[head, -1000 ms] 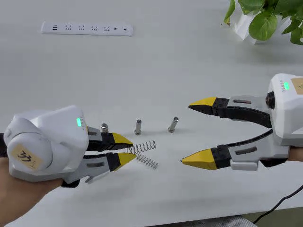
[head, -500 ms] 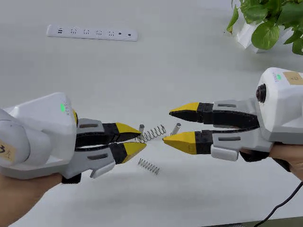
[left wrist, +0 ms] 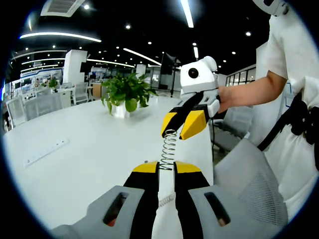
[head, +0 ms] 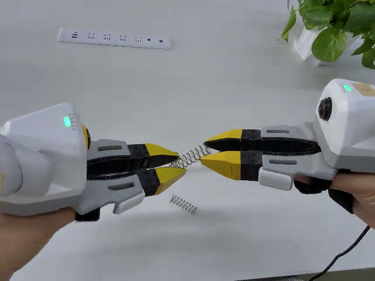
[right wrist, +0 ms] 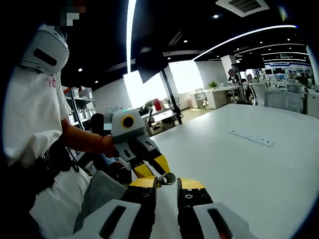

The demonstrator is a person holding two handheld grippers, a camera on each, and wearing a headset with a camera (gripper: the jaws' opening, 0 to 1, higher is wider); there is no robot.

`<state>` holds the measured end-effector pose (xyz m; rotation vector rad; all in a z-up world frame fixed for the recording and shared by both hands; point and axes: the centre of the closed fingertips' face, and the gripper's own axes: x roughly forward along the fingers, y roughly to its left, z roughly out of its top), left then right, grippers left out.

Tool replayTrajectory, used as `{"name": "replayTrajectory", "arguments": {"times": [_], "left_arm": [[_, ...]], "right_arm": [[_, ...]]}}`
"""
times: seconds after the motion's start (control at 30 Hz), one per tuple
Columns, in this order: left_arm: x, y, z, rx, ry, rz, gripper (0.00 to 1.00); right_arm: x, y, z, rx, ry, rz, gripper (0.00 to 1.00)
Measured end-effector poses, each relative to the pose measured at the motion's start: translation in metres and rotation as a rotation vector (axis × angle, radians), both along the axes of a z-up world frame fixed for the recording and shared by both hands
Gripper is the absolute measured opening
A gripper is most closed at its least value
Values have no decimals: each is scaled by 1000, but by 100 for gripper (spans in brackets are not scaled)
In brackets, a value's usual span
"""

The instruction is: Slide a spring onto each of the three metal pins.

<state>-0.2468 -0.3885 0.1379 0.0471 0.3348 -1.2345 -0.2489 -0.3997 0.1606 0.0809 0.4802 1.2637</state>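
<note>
Spring (head: 190, 157) is stretched in air over the worktop (head: 234, 70): left gripper (head: 180, 164) jaws clenched on one end, right gripper (head: 204, 151) jaws pinching the other. Light, floppy, easily kinked, so you grip the end coils gently.

The left gripper (head: 179, 164) and the right gripper (head: 205, 151) are white with black jaws and yellow tips. The thin wire spring (head: 192, 156) is silver.
</note>
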Motion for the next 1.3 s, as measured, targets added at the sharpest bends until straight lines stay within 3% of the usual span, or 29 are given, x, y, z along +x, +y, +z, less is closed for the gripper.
{"name": "replayTrajectory", "arguments": {"times": [0.2, 1.3], "left_arm": [[0, 0, 1, -6, 2, -1, 7], [-7, -8, -3, -5, 14, -29, 7]], "right_arm": [[2, -2, 0, 11, 8, -6, 7], [-4, 9, 9, -11, -29, 52, 7]]}}
